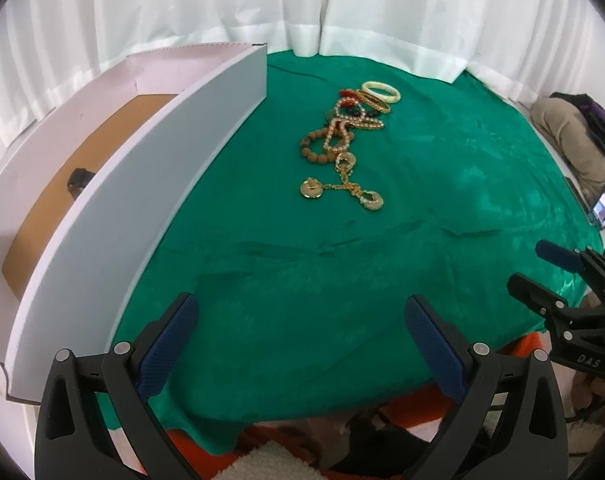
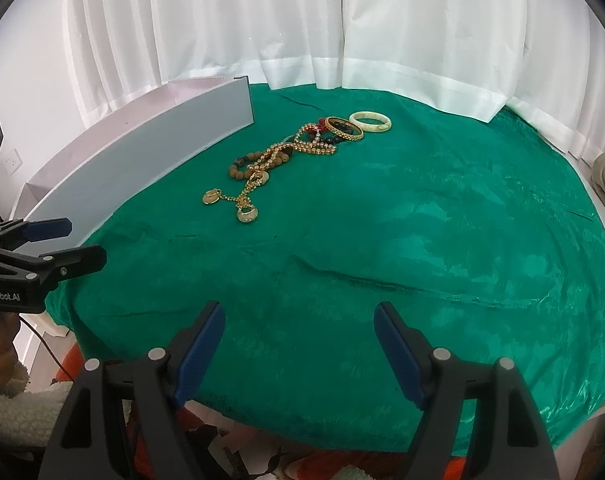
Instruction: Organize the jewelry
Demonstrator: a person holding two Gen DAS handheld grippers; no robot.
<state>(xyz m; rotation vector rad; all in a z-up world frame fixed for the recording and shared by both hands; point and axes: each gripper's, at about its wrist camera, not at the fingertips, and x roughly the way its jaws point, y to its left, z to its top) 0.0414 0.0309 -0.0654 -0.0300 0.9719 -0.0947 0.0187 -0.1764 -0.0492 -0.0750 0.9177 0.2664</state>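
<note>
White box [image 1: 142,184] stands open at the left edge of the green cloth [image 1: 342,272], brown floor inside with 1 dark item [image 1: 79,181] lying against its near wall; what it is cannot be told. Jewelry pile [image 1: 344,140] lies on the cloth right of the box, apart from it: gold chain [image 1: 344,188] with 3 pendants nearest, brown bead bracelet [image 1: 316,148] behind, gold bangle [image 2: 344,129] and cream bangle [image 1: 381,91] farthest. Left gripper [image 1: 302,320] hovers over the near cloth, jaws wide, empty. Right gripper [image 2: 300,328] likewise, jaws wide, nothing between them, well short of the pile.
</note>
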